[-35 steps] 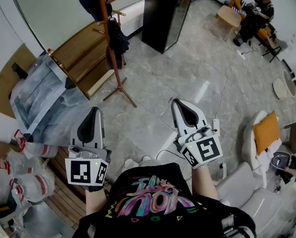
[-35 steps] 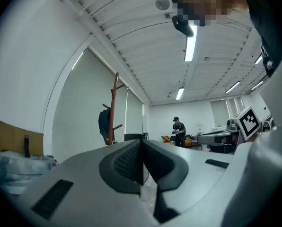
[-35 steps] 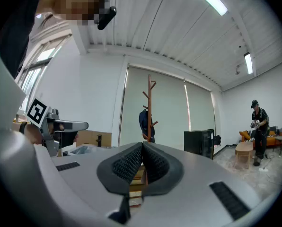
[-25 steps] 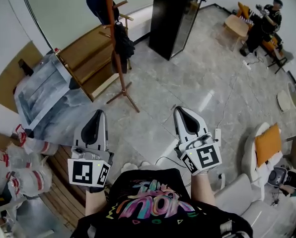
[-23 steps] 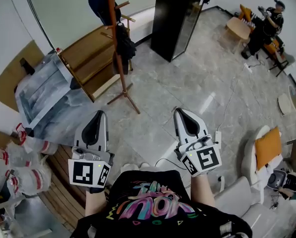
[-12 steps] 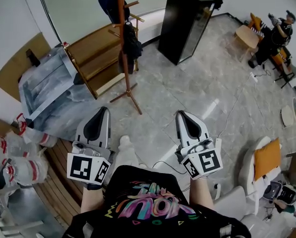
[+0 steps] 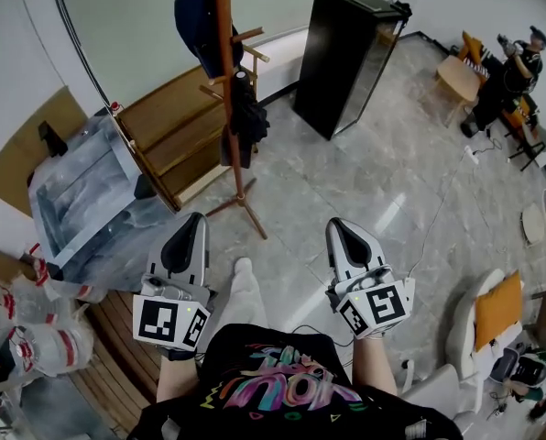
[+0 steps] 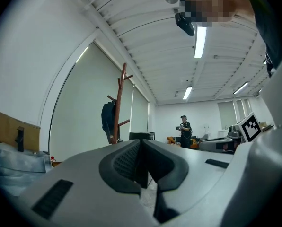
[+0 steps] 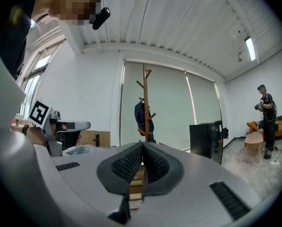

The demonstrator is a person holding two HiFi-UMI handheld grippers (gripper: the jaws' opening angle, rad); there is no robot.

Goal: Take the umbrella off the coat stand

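The reddish-brown coat stand (image 7: 225, 81) rises from the floor ahead of me, slightly left of centre. A dark jacket (image 7: 198, 18) hangs near its top. Lower down, a black folded umbrella (image 7: 247, 122) hangs from a peg on its right side. My left gripper (image 7: 193, 220) and right gripper (image 7: 338, 225) are held level and side by side, well short of the stand, both shut and empty. In the left gripper view the stand (image 8: 120, 103) lies beyond the shut left gripper (image 8: 141, 148). The right gripper view has the stand (image 9: 145, 98) and umbrella (image 9: 150, 136) straight past the shut right gripper (image 9: 142, 148).
A tall black cabinet (image 7: 349, 53) stands right of the stand. A wooden shelf unit (image 7: 168, 131) and a plastic-wrapped panel (image 7: 76, 191) lean on the left. A seated person (image 7: 520, 62) is far right. White chairs with an orange cushion (image 7: 493, 308) are at my right.
Both grippers have travelled forward with me towards the coat stand, which now looks nearer and more centred. A leg now shows stepping between the grippers. The jaws stay shut.
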